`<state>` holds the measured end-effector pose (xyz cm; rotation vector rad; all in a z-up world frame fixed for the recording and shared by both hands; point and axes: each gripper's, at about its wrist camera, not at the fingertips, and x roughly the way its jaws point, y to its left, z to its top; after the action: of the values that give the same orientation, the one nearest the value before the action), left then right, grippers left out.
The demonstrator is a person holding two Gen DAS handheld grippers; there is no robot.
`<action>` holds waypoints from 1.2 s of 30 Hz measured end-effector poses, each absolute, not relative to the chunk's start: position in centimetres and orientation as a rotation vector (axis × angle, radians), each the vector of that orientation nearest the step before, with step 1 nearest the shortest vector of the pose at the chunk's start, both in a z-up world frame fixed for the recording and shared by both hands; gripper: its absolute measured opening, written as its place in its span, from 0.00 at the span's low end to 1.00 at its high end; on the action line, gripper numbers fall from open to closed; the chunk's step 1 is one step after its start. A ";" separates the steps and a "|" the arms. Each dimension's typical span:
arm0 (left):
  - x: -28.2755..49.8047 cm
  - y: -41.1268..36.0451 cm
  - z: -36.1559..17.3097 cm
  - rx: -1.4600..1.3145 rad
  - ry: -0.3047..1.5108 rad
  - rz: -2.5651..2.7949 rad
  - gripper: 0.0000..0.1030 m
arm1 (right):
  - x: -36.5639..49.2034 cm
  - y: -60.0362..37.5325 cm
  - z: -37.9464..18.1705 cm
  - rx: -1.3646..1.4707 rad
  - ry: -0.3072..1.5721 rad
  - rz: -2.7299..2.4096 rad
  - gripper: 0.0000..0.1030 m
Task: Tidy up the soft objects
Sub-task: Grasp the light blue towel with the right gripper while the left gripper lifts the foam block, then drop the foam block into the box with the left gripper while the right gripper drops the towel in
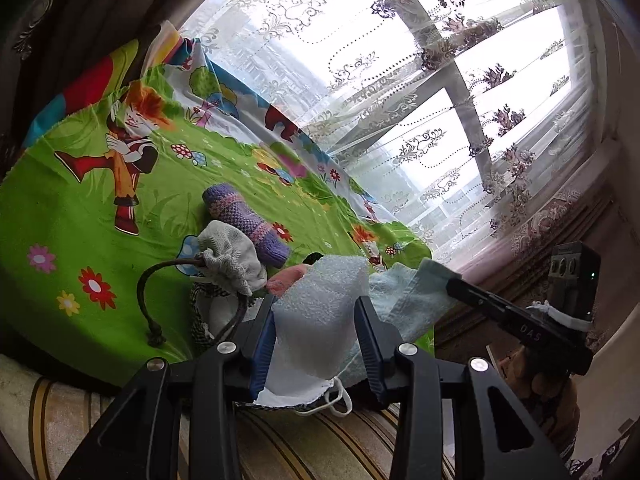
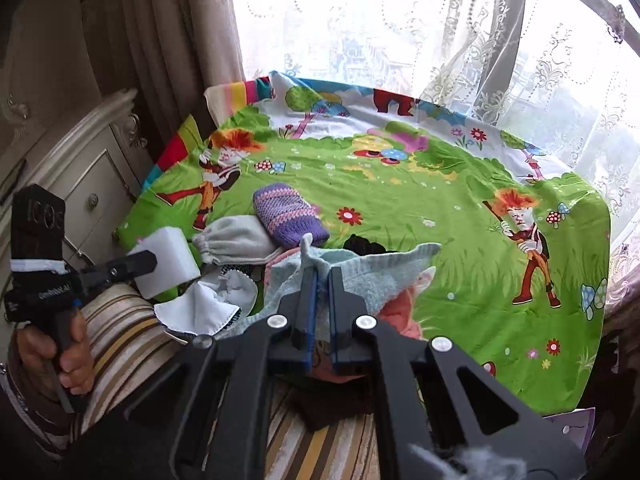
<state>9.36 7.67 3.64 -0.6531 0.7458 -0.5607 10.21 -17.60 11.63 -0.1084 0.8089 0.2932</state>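
My left gripper (image 1: 316, 305) is shut on a white foam block (image 1: 320, 276), which fills the gap between its fingers; the right wrist view shows the same block (image 2: 170, 266) at the left. My right gripper (image 2: 322, 274) is shut on a pinched fold of a light blue towel (image 2: 380, 276) and holds it above the pile. In the left wrist view that towel (image 1: 404, 300) hangs from the right gripper's tip (image 1: 451, 282). Under it lie a pink cloth (image 2: 400, 308), a grey drawstring pouch (image 2: 236, 242), a purple knitted piece (image 2: 288, 216) and a white face mask (image 1: 304, 394).
All of it lies on a green cartoon sheet (image 2: 440, 208) spread beside a lace-curtained window (image 2: 400, 20). A striped cushion (image 2: 120, 332) runs along the near edge. A white nightstand (image 2: 80, 168) stands at the left. A hand (image 2: 68, 360) grips the left gripper's handle.
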 end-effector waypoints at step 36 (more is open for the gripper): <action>1.7 -32.6 2.3 -0.152 1.285 -1.096 0.39 | -5.5 -47.9 18.5 0.243 0.523 -0.075 0.07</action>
<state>1.73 -32.56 2.34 -0.1524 1.2854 -1.0960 -5.50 -47.90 18.53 0.2427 0.5228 -0.0749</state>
